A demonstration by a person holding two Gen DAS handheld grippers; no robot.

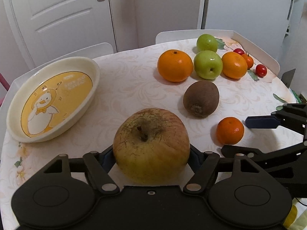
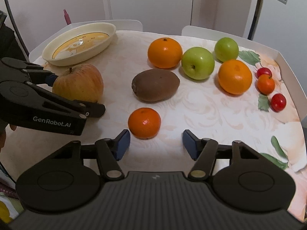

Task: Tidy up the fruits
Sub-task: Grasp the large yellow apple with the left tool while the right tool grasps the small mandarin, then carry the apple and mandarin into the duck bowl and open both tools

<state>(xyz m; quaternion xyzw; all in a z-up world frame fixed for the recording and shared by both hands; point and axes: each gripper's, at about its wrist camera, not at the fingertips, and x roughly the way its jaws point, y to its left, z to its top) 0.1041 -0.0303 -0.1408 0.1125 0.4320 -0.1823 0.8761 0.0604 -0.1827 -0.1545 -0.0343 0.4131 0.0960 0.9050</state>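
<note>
My left tool (image 1: 151, 157) has its jaws against both flanks of the large yellow-red apple (image 1: 151, 145), which sits stem-up on the worktop (image 1: 134, 80); I read this as a grip, set low on the fruit so it will not roll out when lifted. Taking the apple as landmark: the oval duck dish (image 1: 53, 97), probably where the fruit is to go, lies empty to its left and a little beyond. The kiwi (image 1: 201, 98) lies beyond it to the right, and the small mandarin (image 2: 144, 123) is near its right side. My right tool (image 2: 156, 143) is half open with nothing held; the mandarin sits just ahead of its blue pads (image 2: 122, 143), not yet between them. Farther beyond the apple cluster two oranges, two green apples and small red fruits, all untouched.
</note>
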